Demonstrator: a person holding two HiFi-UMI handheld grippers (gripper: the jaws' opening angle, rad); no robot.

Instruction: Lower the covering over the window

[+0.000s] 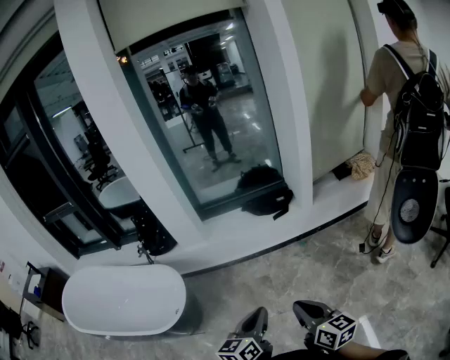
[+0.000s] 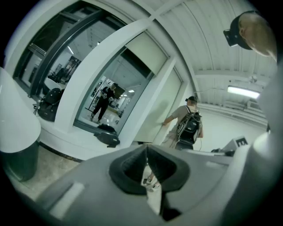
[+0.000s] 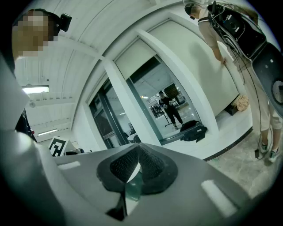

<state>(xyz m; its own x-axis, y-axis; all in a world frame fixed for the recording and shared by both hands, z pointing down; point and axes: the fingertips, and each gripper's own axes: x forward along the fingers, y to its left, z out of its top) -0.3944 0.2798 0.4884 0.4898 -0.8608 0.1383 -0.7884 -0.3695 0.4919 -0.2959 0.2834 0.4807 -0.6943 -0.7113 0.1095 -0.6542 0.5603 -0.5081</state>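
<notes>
The middle window (image 1: 211,119) has a cream roller blind (image 1: 162,17) rolled high, so most of the glass is bare and mirrors a standing person. The same blind (image 2: 148,50) appears in the left gripper view, and as the blind (image 3: 132,55) in the right gripper view. My left gripper (image 1: 256,314) and right gripper (image 1: 304,307) hang low at the bottom edge of the head view, far from the window. Both are shut with nothing between the jaws, as the left gripper (image 2: 146,165) and right gripper (image 3: 138,167) show close up.
The right window panel (image 1: 330,84) is fully covered; a person with a black backpack (image 1: 411,105) stands at it. A black bag (image 1: 264,191) lies on the white sill. A white bathtub (image 1: 123,299) stands lower left on the grey tiled floor.
</notes>
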